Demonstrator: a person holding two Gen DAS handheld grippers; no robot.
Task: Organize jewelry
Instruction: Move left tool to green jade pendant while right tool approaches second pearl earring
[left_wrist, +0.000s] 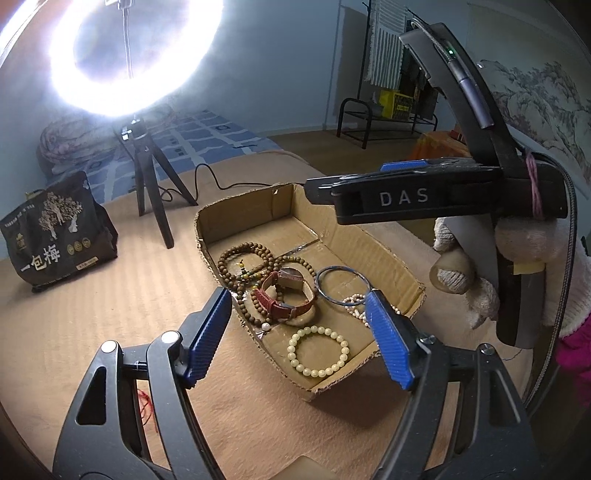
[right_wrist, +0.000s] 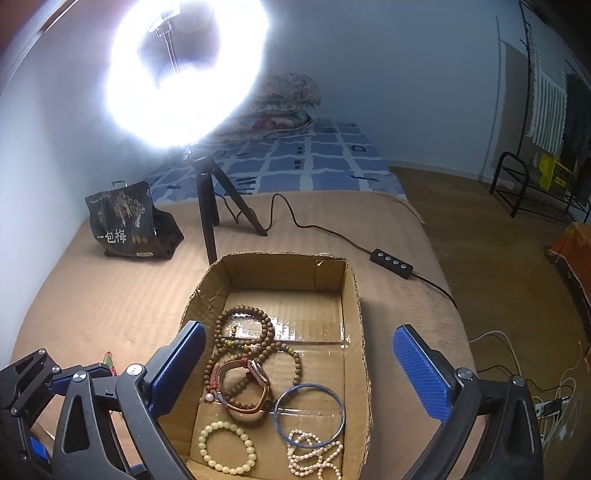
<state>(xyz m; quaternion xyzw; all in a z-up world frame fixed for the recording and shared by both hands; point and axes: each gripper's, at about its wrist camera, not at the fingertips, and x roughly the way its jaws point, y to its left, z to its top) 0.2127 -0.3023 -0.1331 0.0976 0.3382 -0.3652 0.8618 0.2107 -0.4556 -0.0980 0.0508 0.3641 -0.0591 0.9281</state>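
An open cardboard box (left_wrist: 388, 254) (right_wrist: 354, 295) lies on the tan blanket with the jewelry inside. It holds a long wooden bead strand (left_wrist: 236, 254) (right_wrist: 221, 325), a watch with a red-brown strap (left_wrist: 284, 310) (right_wrist: 255, 373), a blue bangle (left_wrist: 332, 301) (right_wrist: 310, 386), a cream bead bracelet (left_wrist: 291, 354) (right_wrist: 202, 439) and a pearl strand (left_wrist: 354, 299) (right_wrist: 310, 458). My left gripper (left_wrist: 299, 332) hangs open over the box's near end, with nothing between its pads. My right gripper (right_wrist: 299, 369) is wide open above the box, also seen from the side (left_wrist: 321, 190) in a gloved hand (left_wrist: 465, 280).
A lit ring light on a black tripod (left_wrist: 147, 192) (right_wrist: 207, 210) stands behind the box, its cable and remote (right_wrist: 391, 263) trailing right. A black snack bag (left_wrist: 59, 236) (right_wrist: 129, 225) sits far left. A red thread (left_wrist: 146, 402) lies near the left gripper.
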